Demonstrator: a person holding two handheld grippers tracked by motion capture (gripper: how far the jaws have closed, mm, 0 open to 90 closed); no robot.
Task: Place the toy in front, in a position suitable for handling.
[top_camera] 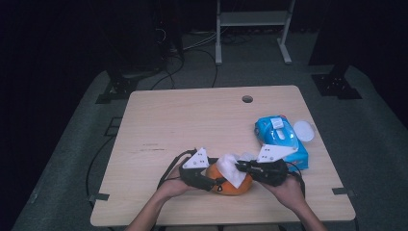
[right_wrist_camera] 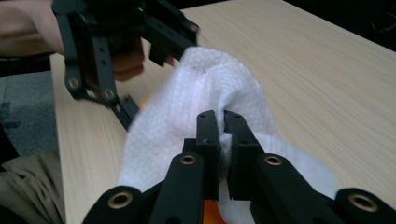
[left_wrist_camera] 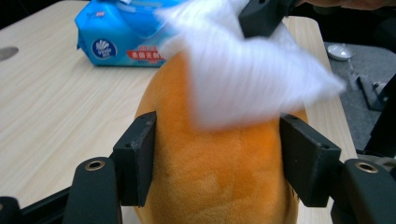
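While the left gripper (left_wrist_camera: 217,163) clamps the soft orange toy (left_wrist_camera: 219,177) low in the frame, the right gripper (right_wrist_camera: 220,122) pinches the limp white wipe (right_wrist_camera: 205,93), likely best held by its bunched edge.

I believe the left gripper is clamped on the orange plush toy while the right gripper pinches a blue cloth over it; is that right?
Not quite: the cloth is white, not blue. The right gripper view shows the right gripper shut on the white cloth. The rest holds: in the left gripper view the left gripper clamps the orange plush toy with the cloth draped over it. The blue thing is the wipes pack on the table.
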